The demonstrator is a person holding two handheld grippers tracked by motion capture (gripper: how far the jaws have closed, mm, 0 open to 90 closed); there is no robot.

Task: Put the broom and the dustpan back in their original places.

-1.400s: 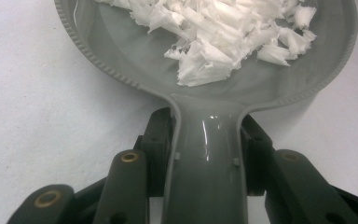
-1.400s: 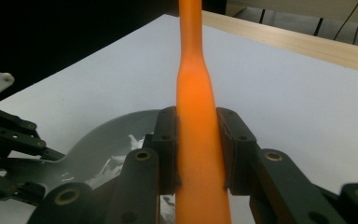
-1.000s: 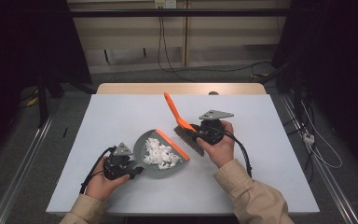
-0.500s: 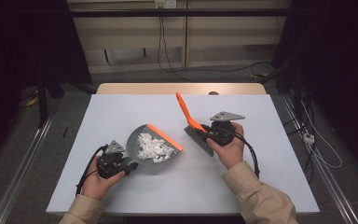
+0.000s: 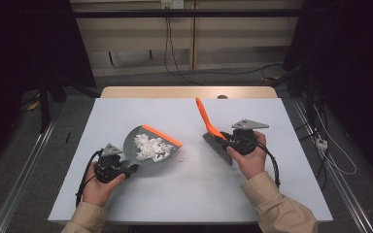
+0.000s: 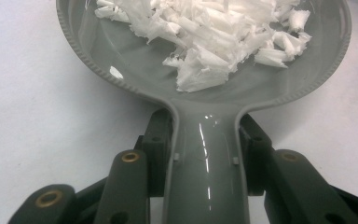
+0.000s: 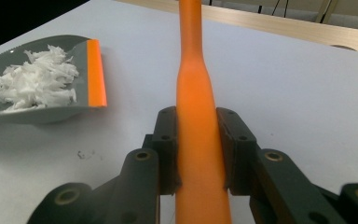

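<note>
Clamping the grey dustpan [image 5: 148, 145] by its handle, my left hand-held gripper [image 5: 112, 165] keeps white paper shreds [image 5: 151, 147] inside it on the table [image 5: 189, 194]. Right of the dustpan, my right hand-held gripper [image 5: 230, 141] grips the orange brush [image 5: 208, 121], apart from it.

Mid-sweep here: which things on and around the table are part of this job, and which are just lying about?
In the job:
- dustpan, held by the left gripper
- white shreds in the pan
- brush, held by the right gripper
- a few crumbs on the table

Lying about:
- floor cables
- wall socket
</note>
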